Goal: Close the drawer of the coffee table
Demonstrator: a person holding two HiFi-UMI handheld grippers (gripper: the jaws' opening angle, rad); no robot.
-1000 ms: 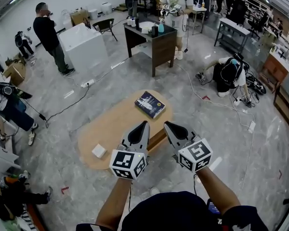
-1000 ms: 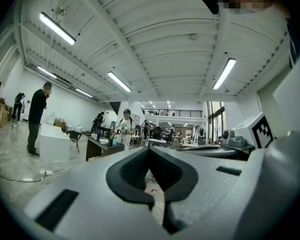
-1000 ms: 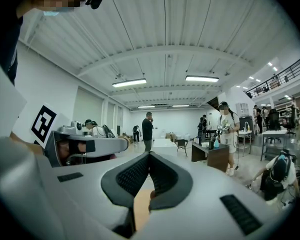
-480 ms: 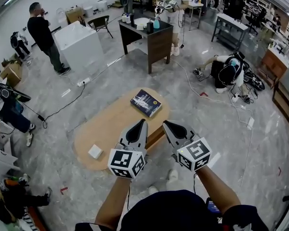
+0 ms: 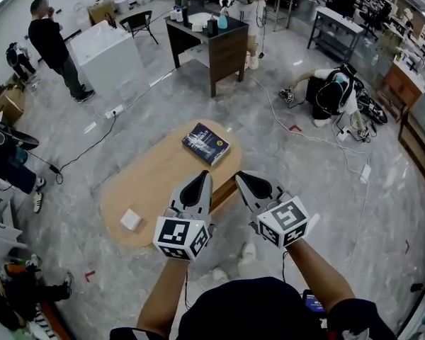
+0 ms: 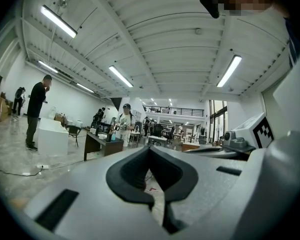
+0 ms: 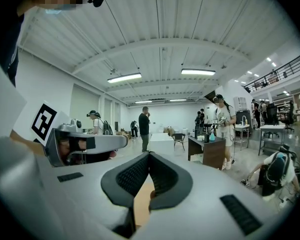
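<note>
The oval wooden coffee table (image 5: 159, 186) stands on the grey floor just ahead of me. Its drawer (image 5: 224, 193) sticks out of the near side, showing between my two grippers. A dark blue book (image 5: 205, 144) and a small white box (image 5: 130, 219) lie on the tabletop. My left gripper (image 5: 204, 176) and right gripper (image 5: 241, 177) are side by side above the table's near edge, both shut and holding nothing. In the left gripper view the left gripper (image 6: 149, 148) points across the room. The right gripper (image 7: 149, 154) shows the tabletop (image 7: 140, 201) through the slit below its tips.
A dark desk (image 5: 214, 47) with bottles and a white cabinet (image 5: 115, 57) stand beyond the table. A person in black (image 5: 51, 44) stands far left; another crouches on the floor (image 5: 331, 94) at right. Cables (image 5: 306, 142) run across the floor.
Both grippers stay shut and side by side, edging slightly up in the head view. The table and book have slid a little up and left in that view.
</note>
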